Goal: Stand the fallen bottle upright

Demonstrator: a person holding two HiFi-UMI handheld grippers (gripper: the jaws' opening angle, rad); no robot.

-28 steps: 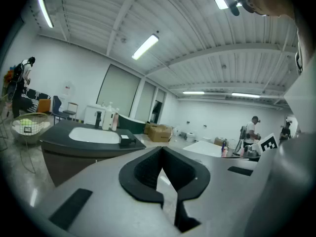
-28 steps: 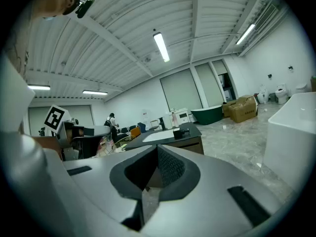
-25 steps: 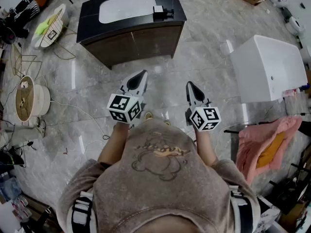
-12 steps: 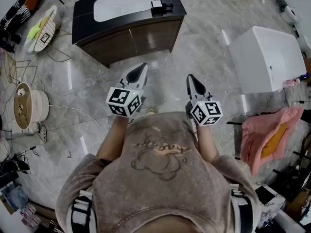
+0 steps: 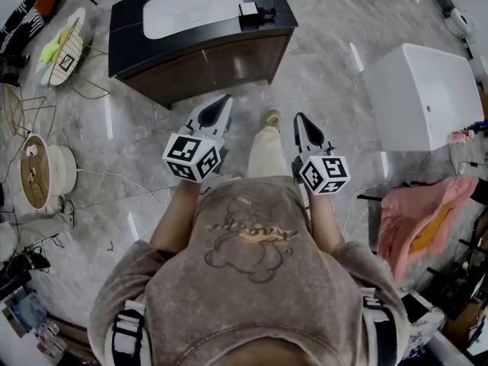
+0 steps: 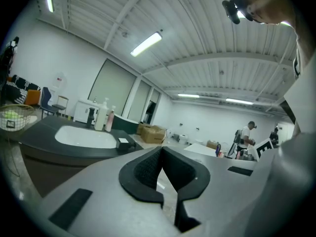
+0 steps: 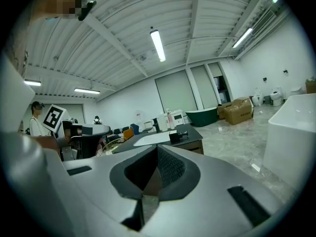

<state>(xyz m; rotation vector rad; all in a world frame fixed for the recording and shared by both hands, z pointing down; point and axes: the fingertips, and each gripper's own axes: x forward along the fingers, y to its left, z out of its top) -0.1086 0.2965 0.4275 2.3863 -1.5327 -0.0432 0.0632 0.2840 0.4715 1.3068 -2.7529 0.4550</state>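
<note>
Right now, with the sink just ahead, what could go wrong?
The bottles stand close together by the sink, so a reaching claw might knock one over. The left claw and the right claw are both shut and empty. If they don't open in time, they will push a bottle instead of grabbing it.

1. A white pump bottle (image 6: 101, 116) stands upright at the back edge of the dark counter (image 6: 34, 132), behind the white basin (image 6: 84, 136).
2. A slimmer pink bottle (image 6: 110, 120) stands upright just beside it, on its right in the left gripper view.
3. Both are far off and small. Their labels cannot be read, and whether they touch cannot be told.
</note>
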